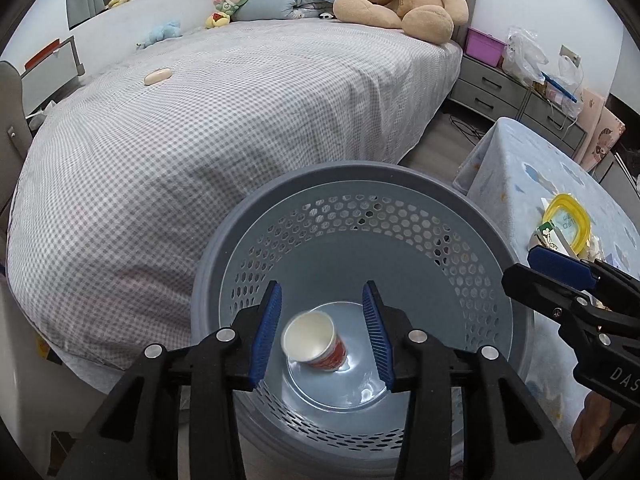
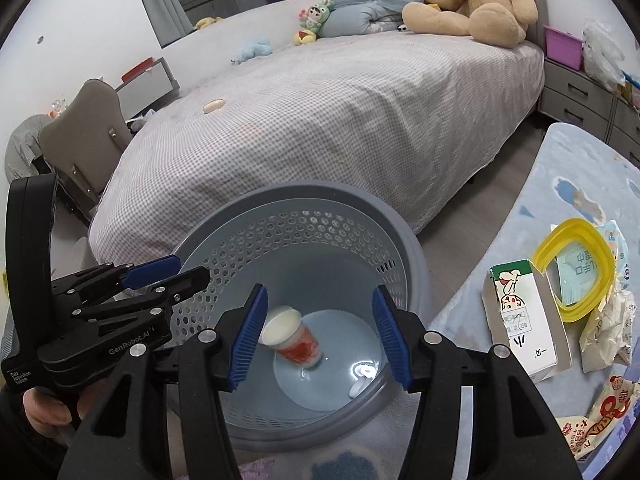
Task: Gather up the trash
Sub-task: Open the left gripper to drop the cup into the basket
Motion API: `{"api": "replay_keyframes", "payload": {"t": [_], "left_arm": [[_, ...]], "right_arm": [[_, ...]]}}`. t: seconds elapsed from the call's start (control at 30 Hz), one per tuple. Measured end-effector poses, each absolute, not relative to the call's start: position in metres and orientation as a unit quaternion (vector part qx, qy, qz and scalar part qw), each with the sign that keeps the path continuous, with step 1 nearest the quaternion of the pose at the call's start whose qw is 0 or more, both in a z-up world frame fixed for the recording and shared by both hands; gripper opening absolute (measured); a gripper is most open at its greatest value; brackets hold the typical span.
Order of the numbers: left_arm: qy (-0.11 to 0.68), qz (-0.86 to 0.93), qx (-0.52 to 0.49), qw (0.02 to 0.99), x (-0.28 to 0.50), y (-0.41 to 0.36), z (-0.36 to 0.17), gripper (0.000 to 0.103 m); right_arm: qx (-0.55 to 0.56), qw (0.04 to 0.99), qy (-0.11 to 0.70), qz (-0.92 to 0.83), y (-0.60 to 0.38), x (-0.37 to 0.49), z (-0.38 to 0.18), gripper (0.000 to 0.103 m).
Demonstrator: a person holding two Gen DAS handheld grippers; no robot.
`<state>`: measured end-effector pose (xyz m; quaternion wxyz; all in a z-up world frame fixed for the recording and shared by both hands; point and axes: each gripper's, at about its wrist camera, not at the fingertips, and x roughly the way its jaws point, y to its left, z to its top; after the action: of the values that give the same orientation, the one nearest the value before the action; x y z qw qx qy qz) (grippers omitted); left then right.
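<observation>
Below, at the bottom of the grey perforated basket [image 1: 472,280], a paper cup [image 1: 314,340] is seen lying on its side, its white mouth turned toward the left tongs [image 1: 320,332]. Those tongs are held above the basket's opening with their blue pads spread and nothing pinched between them; the cup is framed in the gap but lies well beneath. The right tongs [image 2: 320,330] are likewise spread and empty over the same basket. On the blue-covered surface [image 2: 560,184] beside the basket, a milk carton [image 2: 524,320] and a yellow lid [image 2: 576,268] are left.
</observation>
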<state>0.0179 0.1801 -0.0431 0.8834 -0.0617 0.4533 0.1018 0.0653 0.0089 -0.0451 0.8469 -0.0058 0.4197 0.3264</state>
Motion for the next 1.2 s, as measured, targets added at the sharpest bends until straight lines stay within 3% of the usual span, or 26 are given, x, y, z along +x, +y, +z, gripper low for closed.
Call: {"api": "replay_keyframes", "payload": {"t": [0.37, 1.2], "left_arm": [[0.451, 0.103, -0.062, 0.884, 0.012, 0.179, -0.042, 0.053], [0.434, 0.109, -0.055, 0.892, -0.004, 0.175, -0.033, 0.064]], "right_arm": [[-0.008, 0.849, 0.418, 0.323, 0.008, 0.063, -0.044, 0.057], [-0.003, 0.863, 0.405, 0.301, -0.008, 0.044, -0.034, 0.067]]}}
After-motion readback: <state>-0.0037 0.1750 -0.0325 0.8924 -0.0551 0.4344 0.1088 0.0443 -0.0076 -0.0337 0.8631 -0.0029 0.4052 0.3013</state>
